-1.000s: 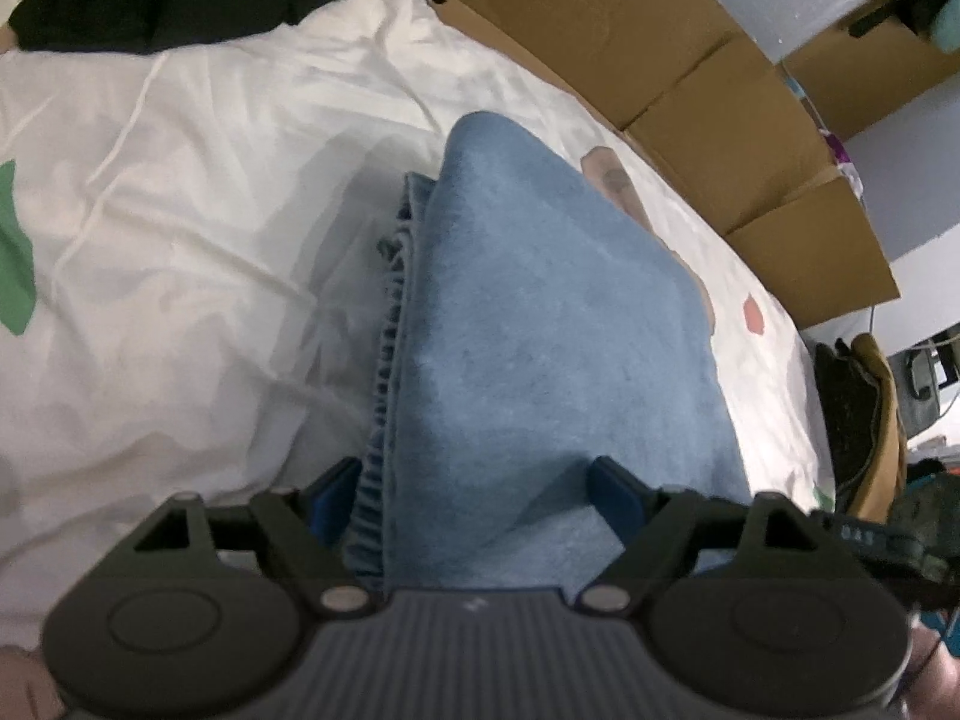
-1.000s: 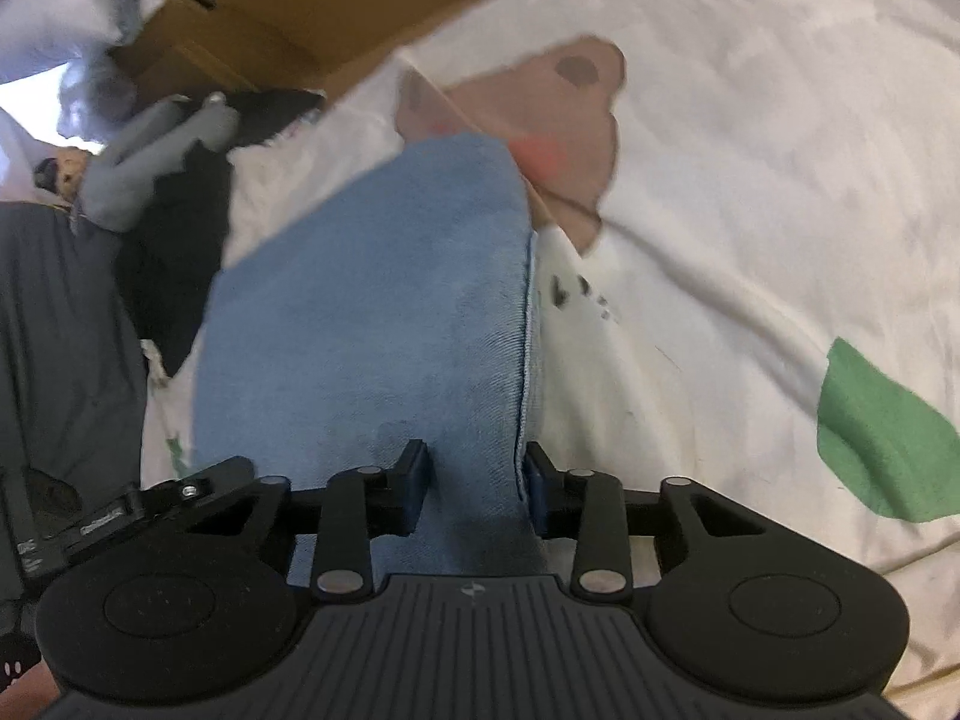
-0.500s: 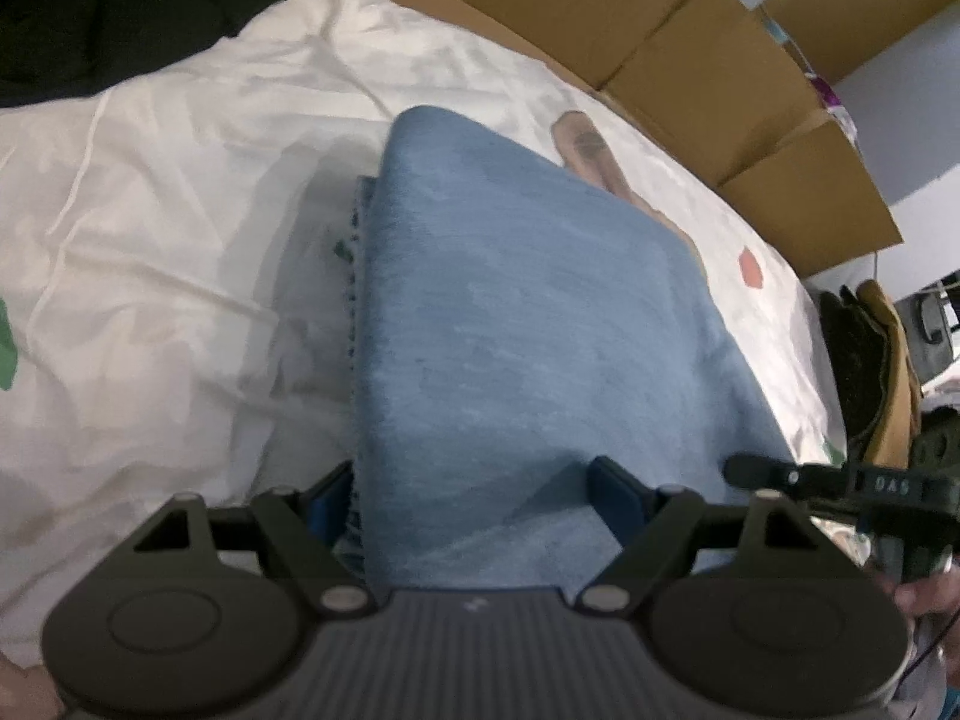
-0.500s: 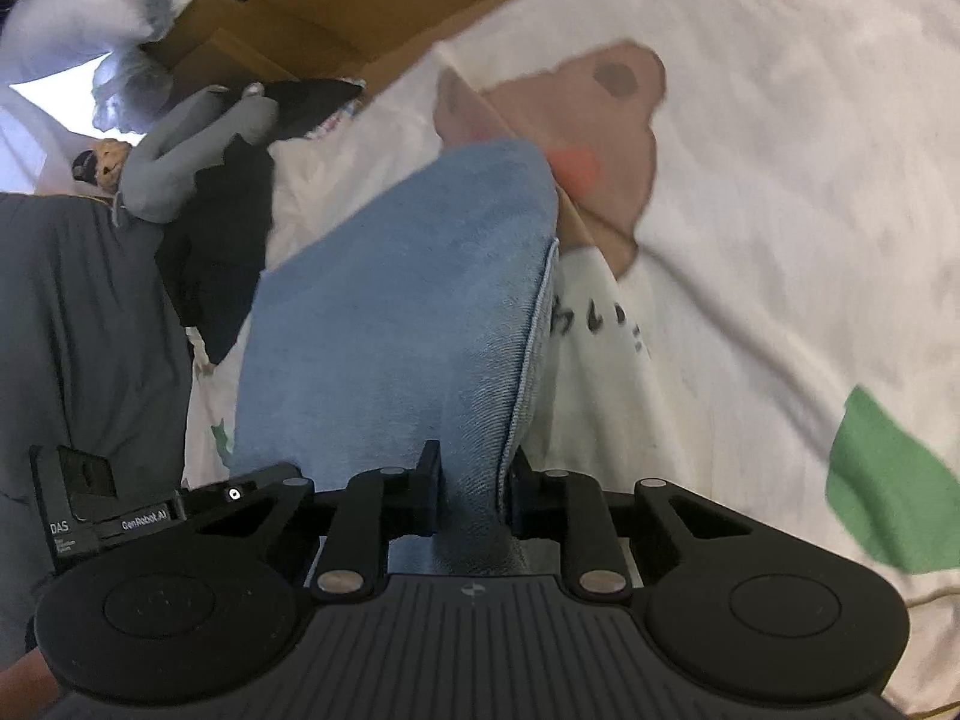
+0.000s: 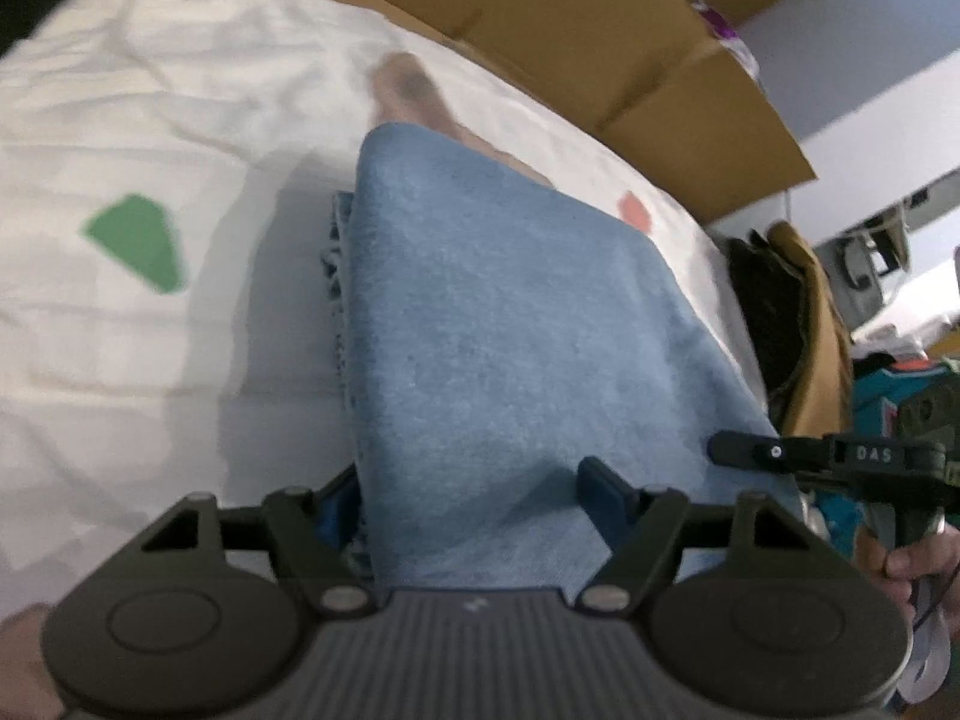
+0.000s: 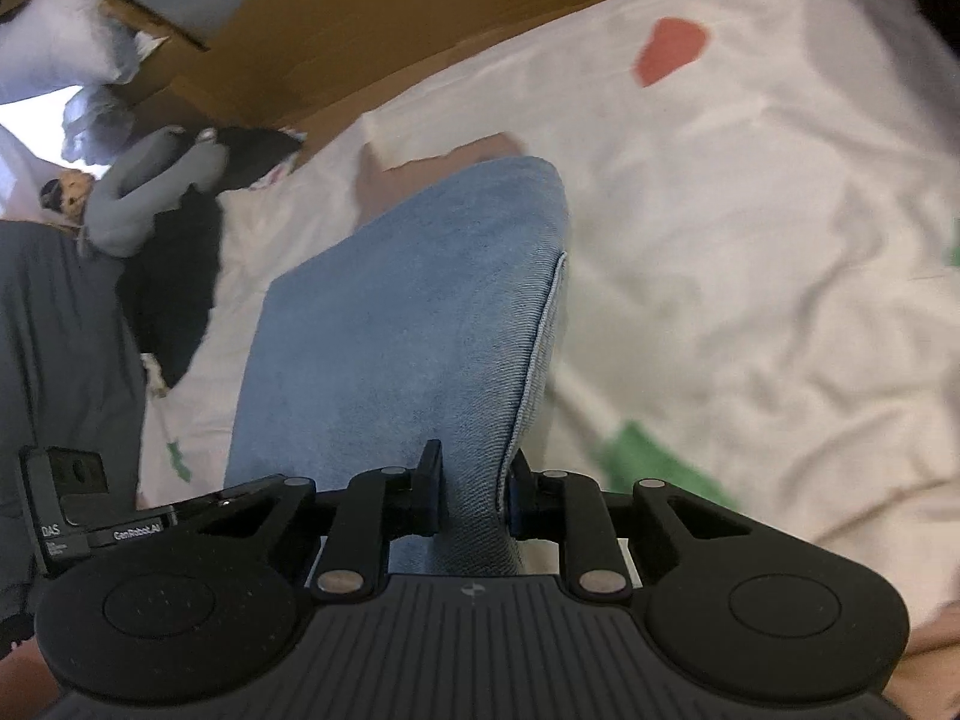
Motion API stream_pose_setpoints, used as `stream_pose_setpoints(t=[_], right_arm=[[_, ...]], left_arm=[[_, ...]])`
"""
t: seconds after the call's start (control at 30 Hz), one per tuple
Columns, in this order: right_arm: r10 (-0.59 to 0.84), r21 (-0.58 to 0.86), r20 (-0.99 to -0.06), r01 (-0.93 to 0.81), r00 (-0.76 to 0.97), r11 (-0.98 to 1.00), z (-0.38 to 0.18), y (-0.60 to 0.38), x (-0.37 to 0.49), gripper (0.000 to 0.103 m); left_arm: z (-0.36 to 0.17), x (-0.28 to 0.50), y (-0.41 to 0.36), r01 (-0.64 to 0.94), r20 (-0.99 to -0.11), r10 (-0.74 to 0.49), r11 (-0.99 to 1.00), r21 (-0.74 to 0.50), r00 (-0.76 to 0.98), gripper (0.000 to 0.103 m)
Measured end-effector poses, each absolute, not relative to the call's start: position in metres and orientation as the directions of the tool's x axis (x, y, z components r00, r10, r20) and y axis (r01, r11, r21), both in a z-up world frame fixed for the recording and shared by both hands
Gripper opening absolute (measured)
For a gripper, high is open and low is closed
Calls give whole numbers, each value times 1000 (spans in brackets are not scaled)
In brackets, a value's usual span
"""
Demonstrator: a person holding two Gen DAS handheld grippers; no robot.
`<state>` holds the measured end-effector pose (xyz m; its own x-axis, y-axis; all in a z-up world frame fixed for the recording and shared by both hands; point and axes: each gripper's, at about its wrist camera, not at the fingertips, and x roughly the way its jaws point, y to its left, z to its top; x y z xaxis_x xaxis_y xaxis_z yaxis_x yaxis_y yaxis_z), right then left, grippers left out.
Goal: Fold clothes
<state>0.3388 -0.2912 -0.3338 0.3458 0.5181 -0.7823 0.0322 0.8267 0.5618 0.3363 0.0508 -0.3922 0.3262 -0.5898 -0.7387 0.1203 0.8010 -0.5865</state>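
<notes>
Blue jeans (image 6: 408,324) sit pinched in the right gripper (image 6: 471,495); the left gripper (image 5: 474,495), closing wide, clamps their stacked edge, seen only there.

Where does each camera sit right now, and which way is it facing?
Left wrist: behind the left tongs, looking down along the blue folded garment on the white sheet; right tongs and a hand show.
Right wrist: behind the right tongs, pinching the garment's edge; a device at left, probably the left tongs.
Shared: garment, sheet, cardboard.
</notes>
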Motion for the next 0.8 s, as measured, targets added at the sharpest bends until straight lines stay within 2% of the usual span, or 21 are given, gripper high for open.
stream_pose_setpoints(t=[0.27,0.43,0.53,0.8], right_arm=[[464,465,-861,-49,206,884,-328,-336,368,20],[362,339,-931,-268,40,902,-332,-310,396,21],[340,315,-941,-365,5,876,-328,-299,401,21],[439,405,-894,-257,92,878,-346,-330,380,21]], left_arm=[[-397,342,10,179,-708,-643,764,-620,293,73],[-398,335,18,170,-699,-650,756,-631,296,68],[-399,333,26,148,-692,-657,748,-647,298,65],[-391,324,36,138,-710,-627,772,-620,321,63]])
